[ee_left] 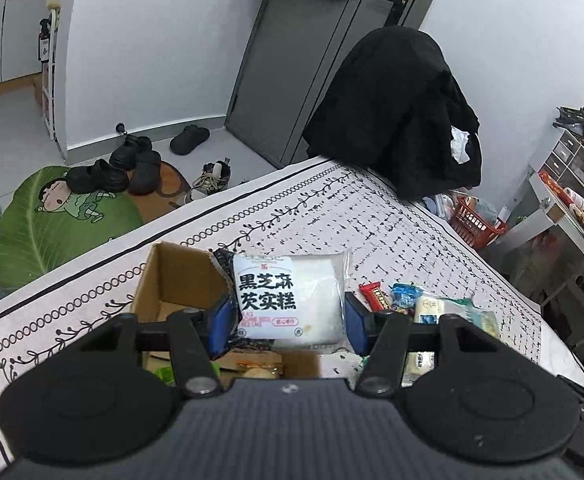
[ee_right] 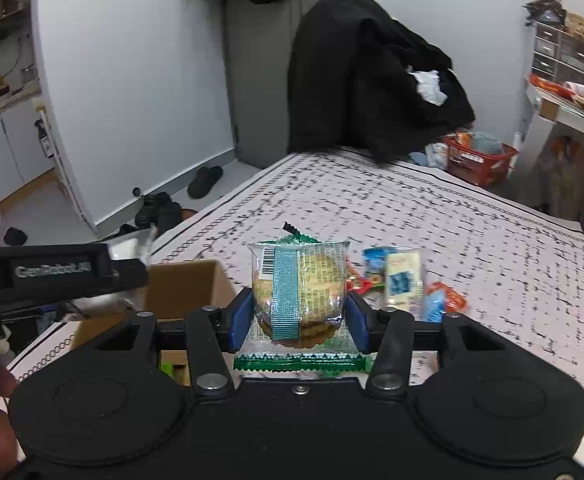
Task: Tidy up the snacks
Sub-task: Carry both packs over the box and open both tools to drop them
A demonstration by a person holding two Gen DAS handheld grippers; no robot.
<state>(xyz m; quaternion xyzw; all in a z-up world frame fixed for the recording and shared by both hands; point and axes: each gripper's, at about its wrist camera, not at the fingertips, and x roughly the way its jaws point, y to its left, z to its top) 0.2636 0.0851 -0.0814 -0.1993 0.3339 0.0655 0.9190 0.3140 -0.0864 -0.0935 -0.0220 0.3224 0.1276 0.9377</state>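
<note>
Left wrist view: the left gripper (ee_left: 287, 312) clamps a white rice-cake packet (ee_left: 287, 300) between its blue pads (ee_left: 217, 322), held clear of the table. Just below and to its left sits the open cardboard box (ee_left: 171, 280), with a few items already inside (too hidden to name). To the gripper's right, loose snacks (ee_left: 408, 300) lie on the patterned tablecloth (ee_left: 332, 216); well beyond stands a chair draped in black clothing (ee_left: 396, 112).

In the right wrist view, the right gripper (ee_right: 298, 312) pinches a clear cookie packet (ee_right: 300, 292), with the left tool close at its left, over the box.

The risks, as I judge them: both grips are on slick, puffy film, so a packet could slide out short of the box. With both tools converging on one opening, they could also knock together or tip a flap.
</note>
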